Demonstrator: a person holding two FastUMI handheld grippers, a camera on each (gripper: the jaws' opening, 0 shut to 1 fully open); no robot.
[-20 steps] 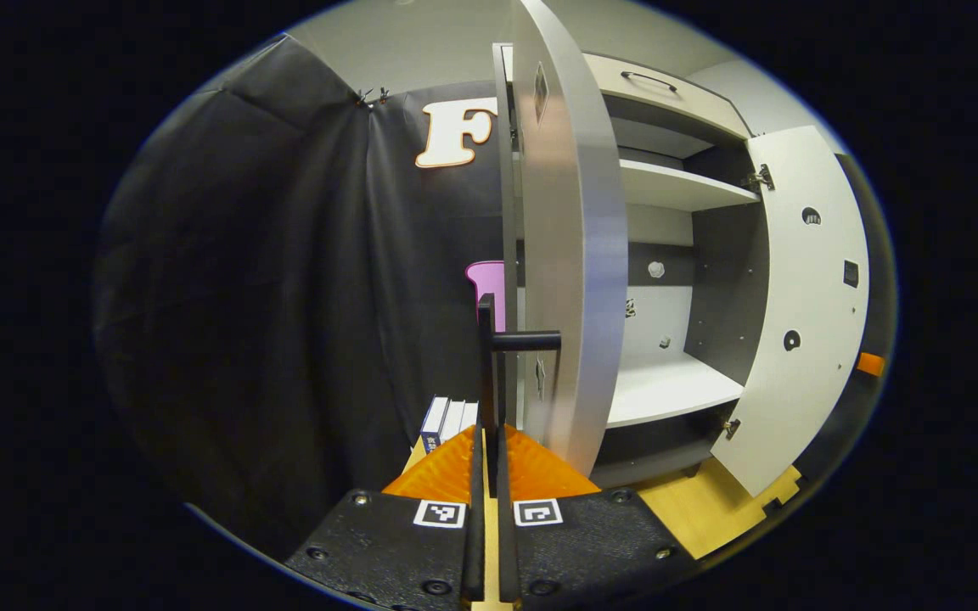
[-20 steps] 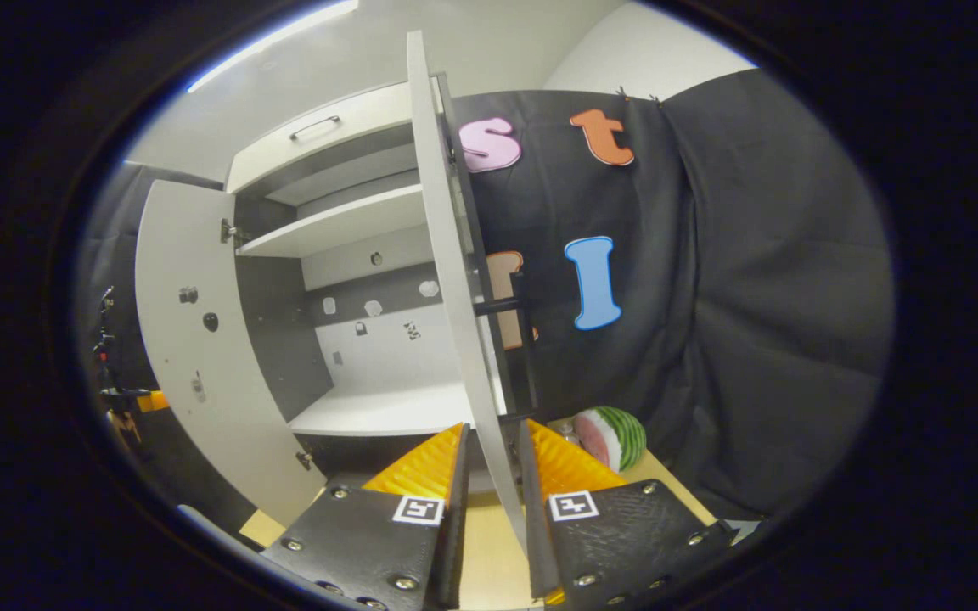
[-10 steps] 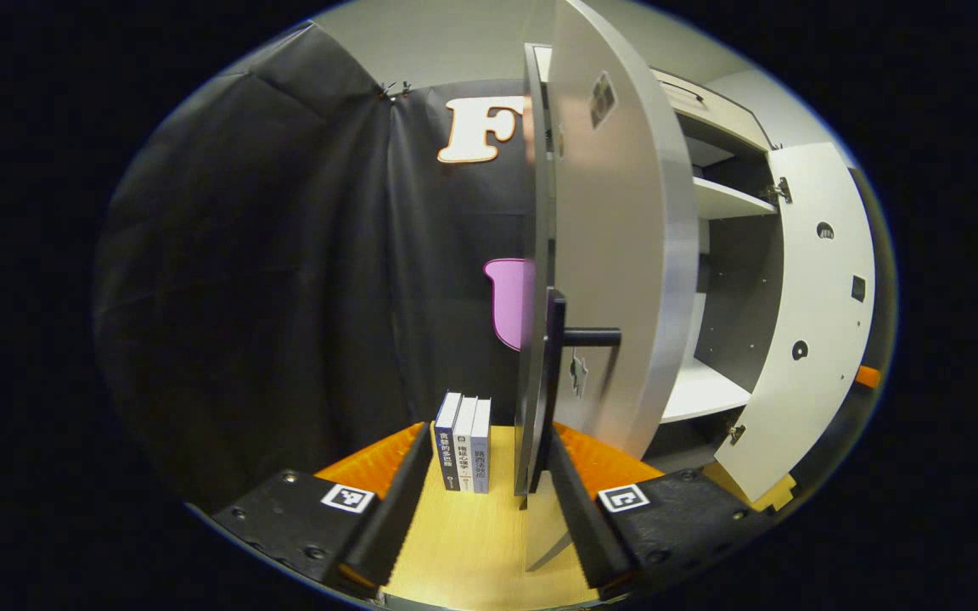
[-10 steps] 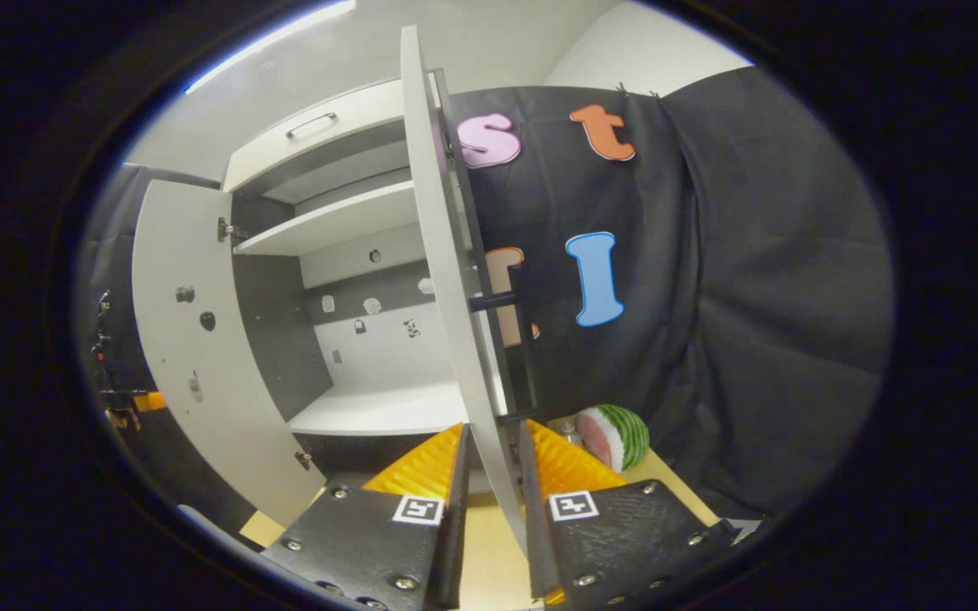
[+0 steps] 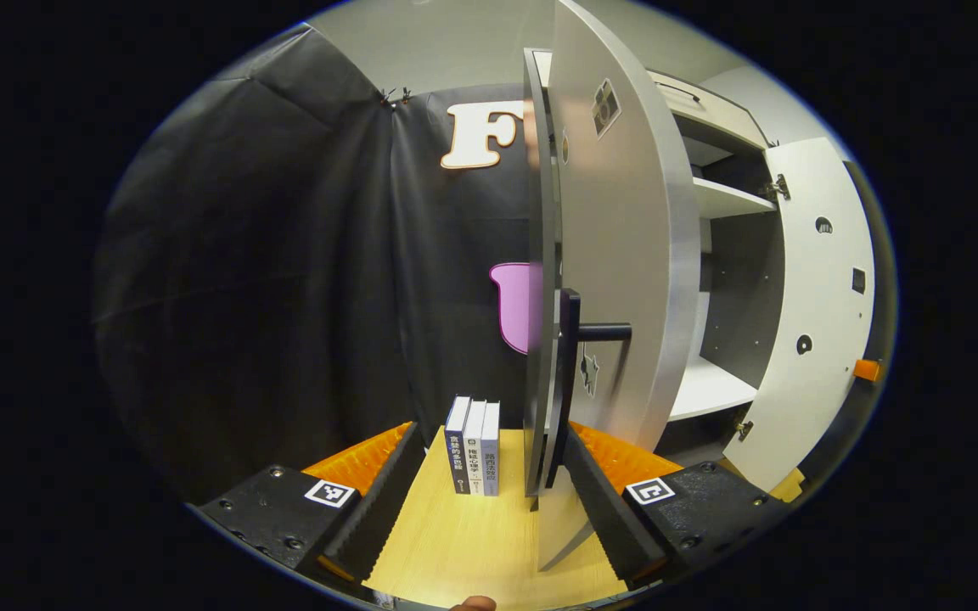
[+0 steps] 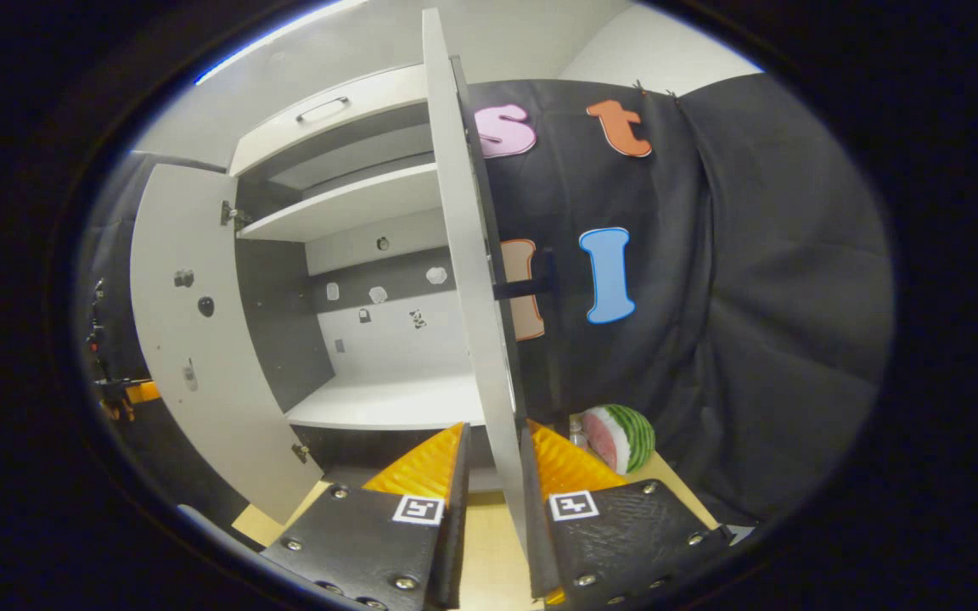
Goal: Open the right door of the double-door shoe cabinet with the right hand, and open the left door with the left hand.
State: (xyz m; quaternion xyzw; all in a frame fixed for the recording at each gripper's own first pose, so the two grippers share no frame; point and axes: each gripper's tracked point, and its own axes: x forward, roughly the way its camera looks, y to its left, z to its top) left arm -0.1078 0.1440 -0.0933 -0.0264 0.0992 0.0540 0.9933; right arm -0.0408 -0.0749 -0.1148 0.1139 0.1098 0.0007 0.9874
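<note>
Both doors of the shoe cabinet stood swung wide when these frames were taken, the bare shelves exposed between them. My left gripper had its jaws spread, the left door and its dark handle standing edge-on between the fingers with daylight on the near side, so I judged it let go. My right gripper straddled the lower edge of the right door; its fingers sat close to either face, but I could not tell whether they pressed. The risk, as I saw it: drawing either gripper away at an angle could catch a door edge and drag it back toward closed, or knock the books beside the left door.
</note>
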